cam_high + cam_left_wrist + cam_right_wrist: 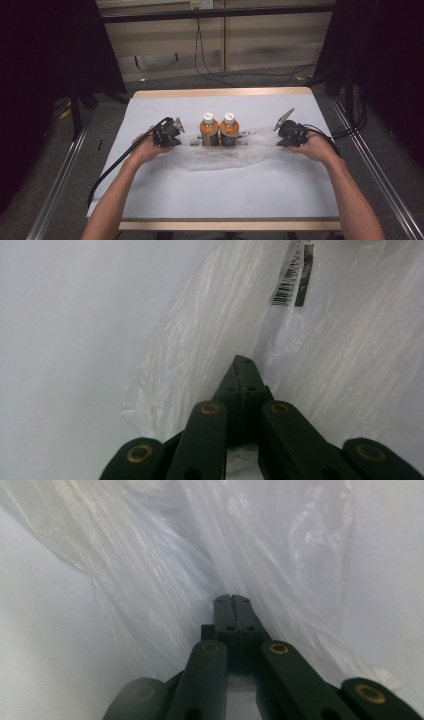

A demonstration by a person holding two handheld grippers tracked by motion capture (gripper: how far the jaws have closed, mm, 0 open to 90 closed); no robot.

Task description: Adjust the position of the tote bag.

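Two orange bottles with white caps, one beside the other, stand upright mid-table. A clear plastic bag lies crumpled around and in front of them, stretched between my hands. My left gripper is at the bag's left end, with its jaws pressed together on the film. In its own view the left gripper points into the folds below a barcode label. My right gripper is at the bag's right end. Its own view shows the right gripper closed on a bunch of film.
The table has a white cover and a wooden rim at the far edge. Black cables trail from each gripper off the table's sides. Metal rails and dark stands flank the table.
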